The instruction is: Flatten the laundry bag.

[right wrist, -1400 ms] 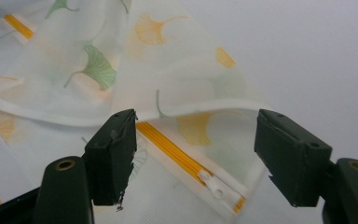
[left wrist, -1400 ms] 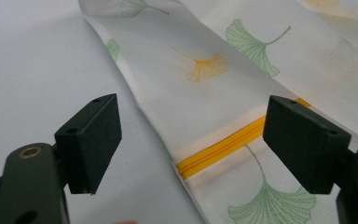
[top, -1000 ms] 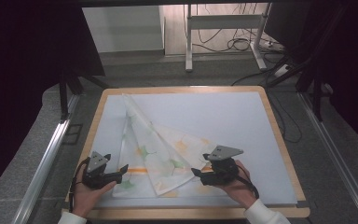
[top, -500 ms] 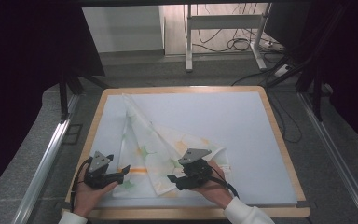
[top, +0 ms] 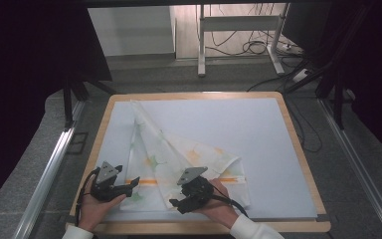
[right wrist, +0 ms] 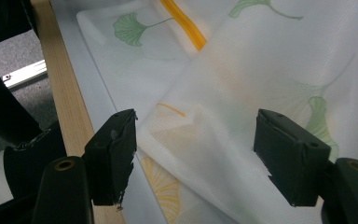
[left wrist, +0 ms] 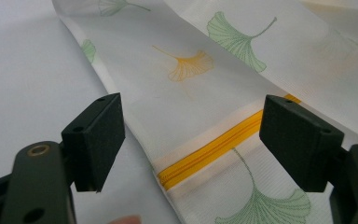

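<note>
**Two open grippers over one leaf-printed cloth**

Two black hand-held grippers work at the near edge of the table. One, the left gripper (top: 132, 182), sits at the near left in the high view, its jaws spread wide with nothing between them; in the left gripper view (left wrist: 191, 140) they straddle the cloth's left edge without touching it. The other, the right gripper (top: 175, 204), lies just beside it to the right, pointing toward the near left corner, its jaws likewise parted and empty above a fold in the right gripper view (right wrist: 196, 156).

One thin white cloth printed with green and orange ginkgo leaves (top: 179, 159) lies crumpled on the near left part of the table, under both grippers, with a narrow tail running toward the far left corner. One yellow stripe (left wrist: 214, 147) crosses it near the grippers; whether it is a zipper or a woven band cannot be told. In the left gripper view, four leaves show clearly on it: three green and one orange.

One pale blue-white mat (top: 238, 124) covers the wooden-rimmed table (top: 293, 144), bare beyond the cloth.
</note>
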Motion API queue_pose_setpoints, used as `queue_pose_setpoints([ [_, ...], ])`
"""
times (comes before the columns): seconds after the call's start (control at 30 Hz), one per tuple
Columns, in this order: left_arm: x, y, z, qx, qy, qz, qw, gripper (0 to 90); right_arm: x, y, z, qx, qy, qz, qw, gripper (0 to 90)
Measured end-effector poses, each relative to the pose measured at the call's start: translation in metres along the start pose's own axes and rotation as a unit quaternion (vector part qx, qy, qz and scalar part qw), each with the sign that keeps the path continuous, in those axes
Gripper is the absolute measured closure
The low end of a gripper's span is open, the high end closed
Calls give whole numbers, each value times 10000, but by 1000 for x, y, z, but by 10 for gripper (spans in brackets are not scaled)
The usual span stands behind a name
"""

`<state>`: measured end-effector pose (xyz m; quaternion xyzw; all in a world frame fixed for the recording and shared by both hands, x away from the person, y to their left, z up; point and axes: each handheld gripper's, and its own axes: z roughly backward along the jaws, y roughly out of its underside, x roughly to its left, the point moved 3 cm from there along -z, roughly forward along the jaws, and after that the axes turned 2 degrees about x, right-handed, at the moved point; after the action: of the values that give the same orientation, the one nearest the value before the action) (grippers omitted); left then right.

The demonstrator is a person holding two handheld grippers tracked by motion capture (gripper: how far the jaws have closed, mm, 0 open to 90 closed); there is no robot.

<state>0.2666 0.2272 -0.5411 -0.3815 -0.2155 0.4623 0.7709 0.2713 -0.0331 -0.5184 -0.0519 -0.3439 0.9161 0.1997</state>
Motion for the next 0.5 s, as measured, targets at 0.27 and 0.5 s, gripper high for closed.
queue_pose_setpoints([
  [0.27,0,0,-1,16,-11,-36,10000,219,8,-1,-18,247,-133,96,9996,297],
  [0.5,0,0,-2,52,-7,-74,10000,219,14,-4,-32,417,-49,252,9988,312],
])
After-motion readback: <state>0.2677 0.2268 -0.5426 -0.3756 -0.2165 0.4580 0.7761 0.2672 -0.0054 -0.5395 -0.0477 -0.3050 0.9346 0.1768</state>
